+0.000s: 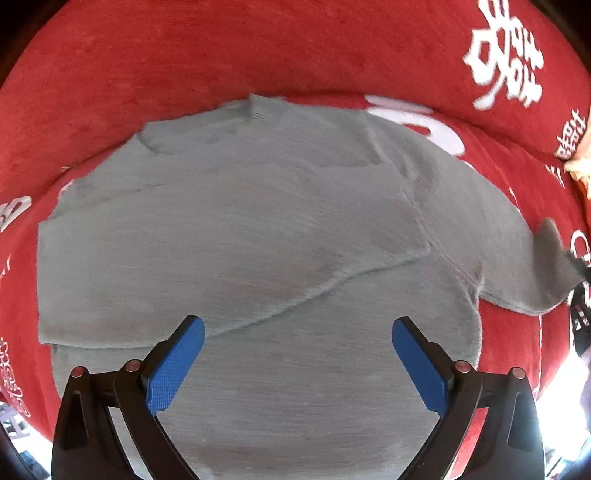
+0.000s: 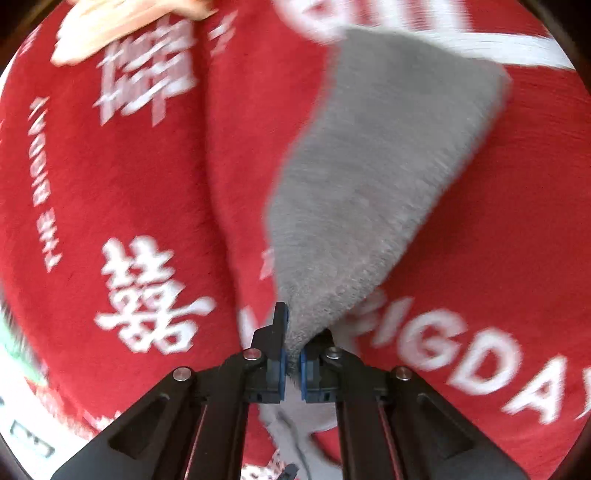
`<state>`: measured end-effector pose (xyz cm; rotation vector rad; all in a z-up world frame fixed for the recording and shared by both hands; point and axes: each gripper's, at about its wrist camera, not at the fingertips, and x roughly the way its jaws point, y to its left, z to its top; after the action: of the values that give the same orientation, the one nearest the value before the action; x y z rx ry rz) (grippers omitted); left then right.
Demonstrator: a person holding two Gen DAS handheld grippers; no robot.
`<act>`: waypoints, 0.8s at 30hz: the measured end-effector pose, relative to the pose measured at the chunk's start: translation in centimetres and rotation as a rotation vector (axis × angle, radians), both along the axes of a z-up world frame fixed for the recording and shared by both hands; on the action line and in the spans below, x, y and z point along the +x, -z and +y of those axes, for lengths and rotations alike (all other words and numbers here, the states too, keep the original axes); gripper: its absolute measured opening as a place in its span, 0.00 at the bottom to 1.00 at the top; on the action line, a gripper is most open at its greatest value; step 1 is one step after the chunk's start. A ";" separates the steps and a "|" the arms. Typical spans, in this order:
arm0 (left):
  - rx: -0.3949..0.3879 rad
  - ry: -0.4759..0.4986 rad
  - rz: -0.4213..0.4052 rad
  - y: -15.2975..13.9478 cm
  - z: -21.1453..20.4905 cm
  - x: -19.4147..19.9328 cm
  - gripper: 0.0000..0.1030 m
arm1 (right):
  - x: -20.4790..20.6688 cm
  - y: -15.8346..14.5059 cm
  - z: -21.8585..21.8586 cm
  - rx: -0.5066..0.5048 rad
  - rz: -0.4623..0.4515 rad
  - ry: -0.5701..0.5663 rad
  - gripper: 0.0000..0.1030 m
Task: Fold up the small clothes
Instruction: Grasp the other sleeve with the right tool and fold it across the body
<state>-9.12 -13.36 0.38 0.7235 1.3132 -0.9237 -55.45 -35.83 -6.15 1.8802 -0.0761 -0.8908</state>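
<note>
We work over a red plush blanket (image 1: 221, 55) printed with white characters and lettering, which covers everything below us; what lies under it we cannot tell. Spread flat on it is the grey knit sweater (image 1: 258, 229), collar at the far side in the left wrist view, with one side already laid across the body so that a diagonal edge runs over the front. That flat spread is what we judge makes the next fold easy: the body stays put while a sleeve is carried over it.

The sweater's sleeve (image 2: 369, 177) stretches away from the body towards our right. In the right wrist view it rises off the blanket in a taut wedge that narrows to the cuff, because we have it by the very end.

Our right tongs (image 2: 291, 354) are pressed together and pinching that cuff, the grey knit bunched between the blue pads. Holding the tip, we think, lets the whole sleeve follow in one sweep when we bring it inward.

Our left tongs (image 1: 298, 365) hang spread wide above the lower part of the sweater, pads apart and gripping nothing, placed, we judge, to steady or smooth the body.

A pale peach cloth (image 2: 122, 29) lies at the blanket's far edge, well apart.
</note>
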 end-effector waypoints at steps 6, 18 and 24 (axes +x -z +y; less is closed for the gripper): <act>-0.016 -0.069 -0.059 -1.2 2.0 4.3 0.99 | 10.9 -6.1 -3.0 -0.202 -0.008 -0.316 0.05; -0.022 -0.310 -0.082 -1.3 9.8 14.2 0.99 | 38.2 -5.1 4.5 -0.269 0.181 -1.006 0.08; -0.024 -0.351 -0.055 -0.3 12.4 16.4 0.99 | 39.4 -0.2 7.0 -0.069 0.243 -0.991 0.23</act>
<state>7.24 -0.99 0.72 0.4757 1.3256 -0.6313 -16.04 -28.82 -5.95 1.4448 0.8846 -0.3914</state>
